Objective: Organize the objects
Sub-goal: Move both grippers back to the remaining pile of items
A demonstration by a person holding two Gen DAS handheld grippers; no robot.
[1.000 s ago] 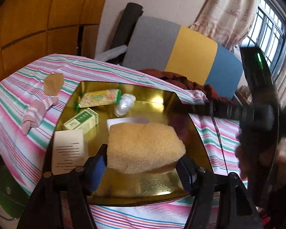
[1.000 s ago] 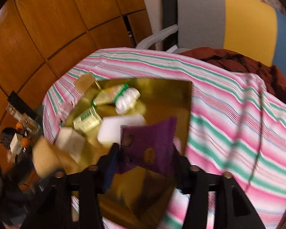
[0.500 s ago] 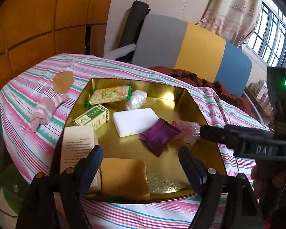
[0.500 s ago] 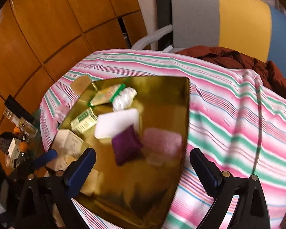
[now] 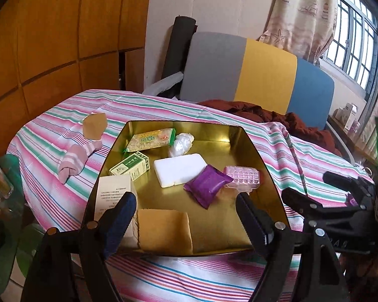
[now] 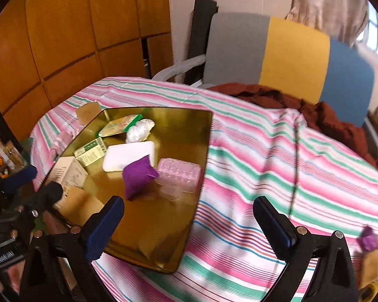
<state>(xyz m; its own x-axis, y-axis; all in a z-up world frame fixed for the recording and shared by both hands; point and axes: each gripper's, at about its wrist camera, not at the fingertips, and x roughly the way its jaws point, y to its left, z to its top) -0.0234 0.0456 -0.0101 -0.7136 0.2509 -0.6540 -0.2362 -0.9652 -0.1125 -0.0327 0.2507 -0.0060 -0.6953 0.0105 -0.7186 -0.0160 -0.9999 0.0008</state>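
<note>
Gold tray [image 5: 269,186] crowded on far and left side; purple packet [image 5: 208,185], pink plastic case [image 5: 242,177], white block [image 5: 180,168] lie close together; bare tray floor near front right corner; striped cloth [image 6: 277,156] right of tray wide open; thin stick [image 6: 296,161] lies across it.

**Item count, tray and desk**

One gold tray [image 5: 242,136]. In it, eight items:
- 1 tan sponge [image 5: 163,230]
- 1 purple packet [image 5: 208,185]
- 1 pink clear case [image 5: 242,177]
- 1 white block [image 5: 180,170]
- 2 boxes: green [image 5: 129,167], white [image 5: 113,196]
- 1 cracker pack [image 5: 151,139]
- 1 clear wrapped bundle [image 5: 181,144]

On the striped desk [image 5: 302,156]: 1 rolled sock [image 5: 74,157], 1 brown tag [image 5: 94,125].
</note>
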